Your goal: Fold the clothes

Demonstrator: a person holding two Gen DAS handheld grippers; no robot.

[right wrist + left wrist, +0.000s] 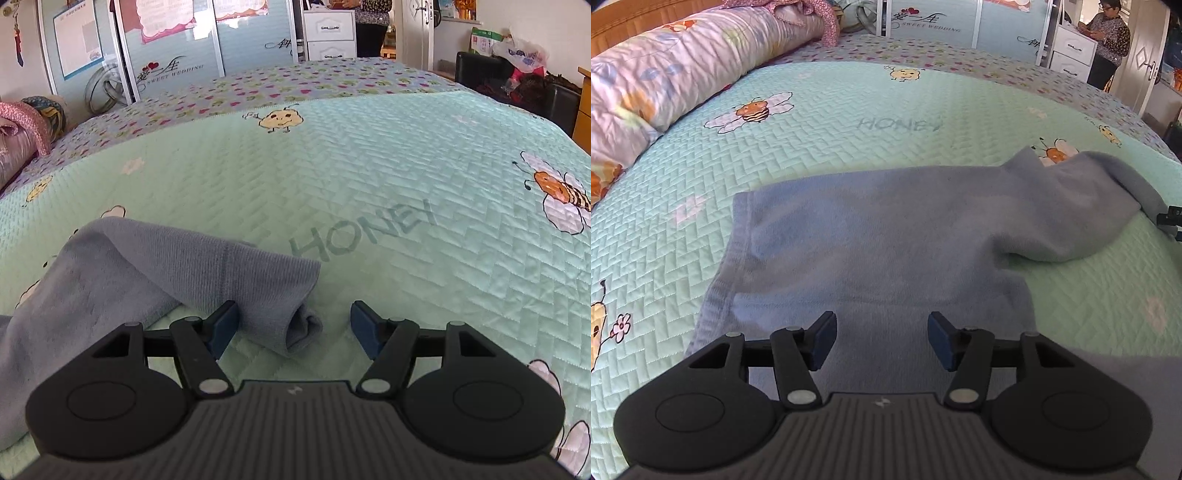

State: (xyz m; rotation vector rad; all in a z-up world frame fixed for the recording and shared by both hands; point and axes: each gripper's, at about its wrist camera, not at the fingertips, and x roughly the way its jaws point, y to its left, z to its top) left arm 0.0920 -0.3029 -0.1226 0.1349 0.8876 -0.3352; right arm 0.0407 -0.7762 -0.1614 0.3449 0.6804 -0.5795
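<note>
A grey-blue sweater (871, 236) lies spread on the mint quilted bedspread (831, 110). One sleeve runs off to the right and its far part is folded back. My left gripper (882, 339) hovers open above the sweater's near part, with only cloth seen below its blue pads. In the right wrist view the sweater's sleeve (221, 273) lies at the left, and its cuff end (303, 328) sits between the fingers. My right gripper (293, 328) is open; its left pad is beside the sleeve and its right pad stands apart over the bedspread (406, 184).
A rolled floral duvet (665, 74) lies along the bed's far left side. A person (1108, 40) stands by white drawers (1071, 51) beyond the bed. Wardrobe doors (166, 48) line the far wall. A black chair with bags (517, 74) stands at the right.
</note>
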